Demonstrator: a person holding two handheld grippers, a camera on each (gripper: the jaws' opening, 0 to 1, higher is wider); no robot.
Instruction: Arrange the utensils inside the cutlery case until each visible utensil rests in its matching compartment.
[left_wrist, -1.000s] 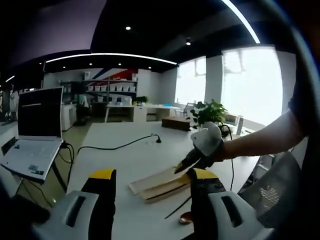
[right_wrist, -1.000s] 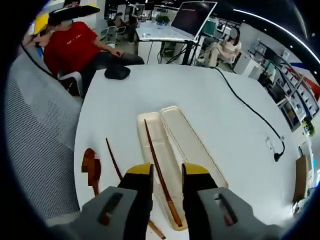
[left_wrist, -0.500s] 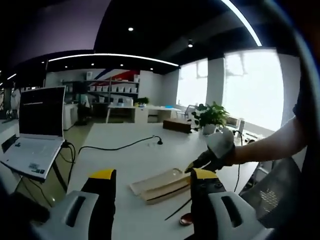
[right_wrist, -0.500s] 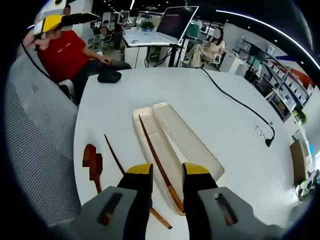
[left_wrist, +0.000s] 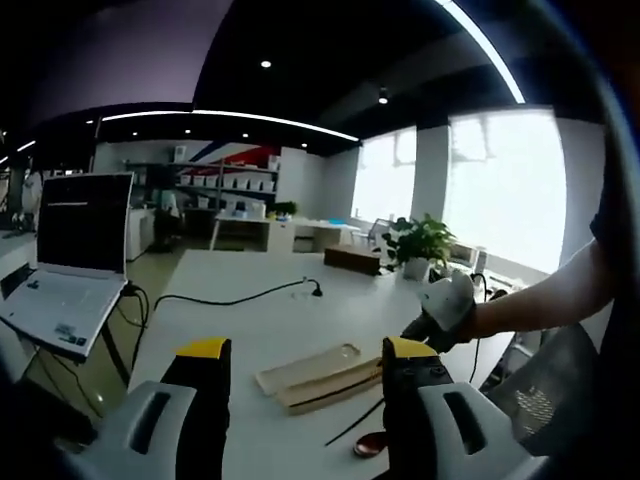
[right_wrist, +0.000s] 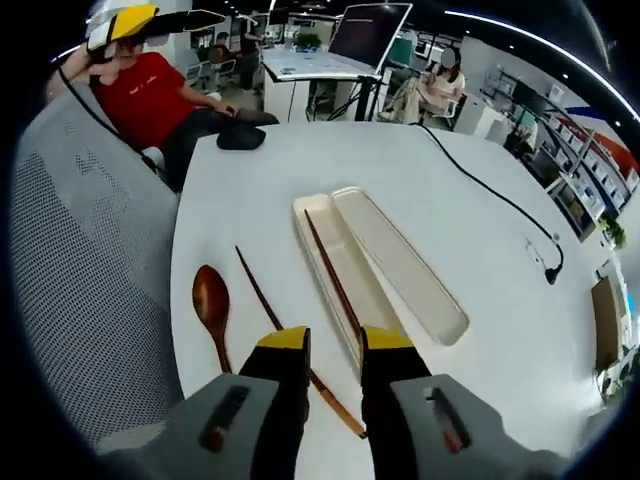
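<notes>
The open beige cutlery case (right_wrist: 420, 295) lies on the white table with its two long halves side by side. One dark wooden chopstick (right_wrist: 328, 268) rests in the left half. A second chopstick (right_wrist: 262, 295) lies loose on the table left of the case, its near end passing under my right gripper (right_wrist: 334, 345), which hovers open with a narrow empty gap. A brown wooden spoon (right_wrist: 212, 300) lies further left. My left gripper (left_wrist: 305, 395) stands wide open, short of the case (left_wrist: 320, 372). The right gripper's gloved hand (left_wrist: 445, 305) hovers to its right.
A black cable (right_wrist: 500, 195) crosses the table's far side and a black object (right_wrist: 240, 138) sits at the far edge. A person in a red shirt (right_wrist: 150, 95) sits beyond it. A grey mesh chair (right_wrist: 90, 270) borders the table. A laptop (left_wrist: 70, 260) and a potted plant (left_wrist: 415, 240) stand further off.
The right gripper has drawn back from the case, where the chopstick stays; the spoon is now plainly seen. In the left gripper view the gloved hand has moved right, off the case.
</notes>
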